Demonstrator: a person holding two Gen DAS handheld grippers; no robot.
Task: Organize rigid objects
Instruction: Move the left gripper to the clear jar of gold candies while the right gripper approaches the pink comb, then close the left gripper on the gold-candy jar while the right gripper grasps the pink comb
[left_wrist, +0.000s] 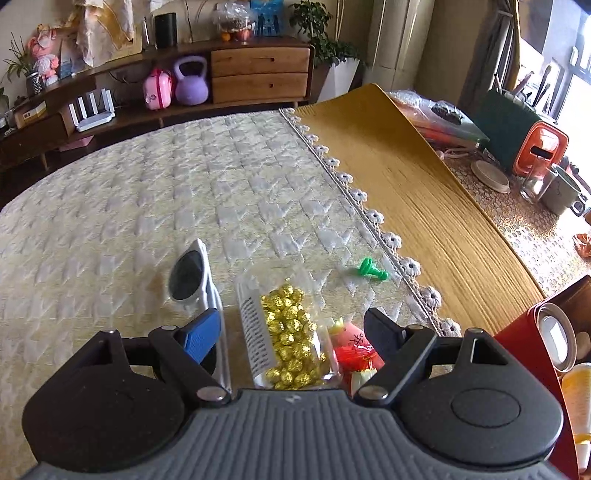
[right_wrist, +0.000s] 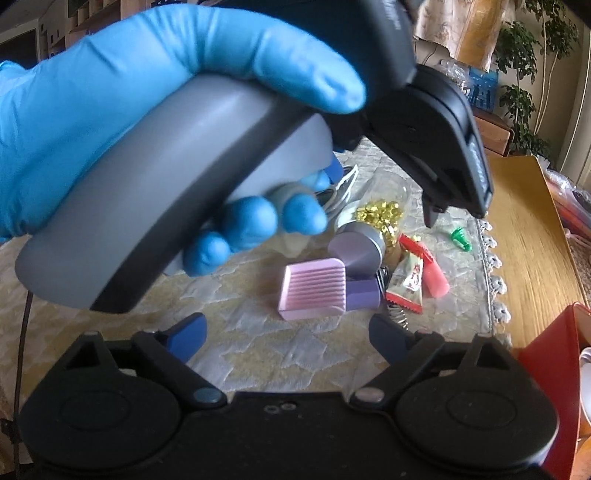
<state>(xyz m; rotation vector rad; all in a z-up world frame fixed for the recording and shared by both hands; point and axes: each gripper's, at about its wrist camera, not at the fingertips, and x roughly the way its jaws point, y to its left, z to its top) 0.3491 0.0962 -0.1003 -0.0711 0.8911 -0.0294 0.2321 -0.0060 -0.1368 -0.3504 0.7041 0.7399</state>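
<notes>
My left gripper (left_wrist: 291, 332) is open, low over a clear jar of gold-wrapped candies (left_wrist: 291, 332) that lies between its jaws on the quilted cloth. White sunglasses (left_wrist: 190, 275) lie by its left finger, a red and pink snack packet (left_wrist: 354, 349) by its right finger. A green pawn-shaped piece (left_wrist: 371, 268) lies further ahead. My right gripper (right_wrist: 288, 334) is open and empty, behind the pile. In its view I see the jar's lilac lid (right_wrist: 356, 253), a pink ribbed block (right_wrist: 314, 291), snack packets (right_wrist: 410, 280) and the green piece (right_wrist: 460, 238). The gloved hand holding the left gripper (right_wrist: 428, 218) fills the upper part.
A red box (left_wrist: 532, 343) stands at the right edge, also in the right wrist view (right_wrist: 546, 358). A yellow mat (left_wrist: 417, 192) covers the table right of the cloth's lace border. Cups, a lid and an orange container (left_wrist: 541, 147) crowd the far right. A wooden sideboard (left_wrist: 258, 72) stands behind.
</notes>
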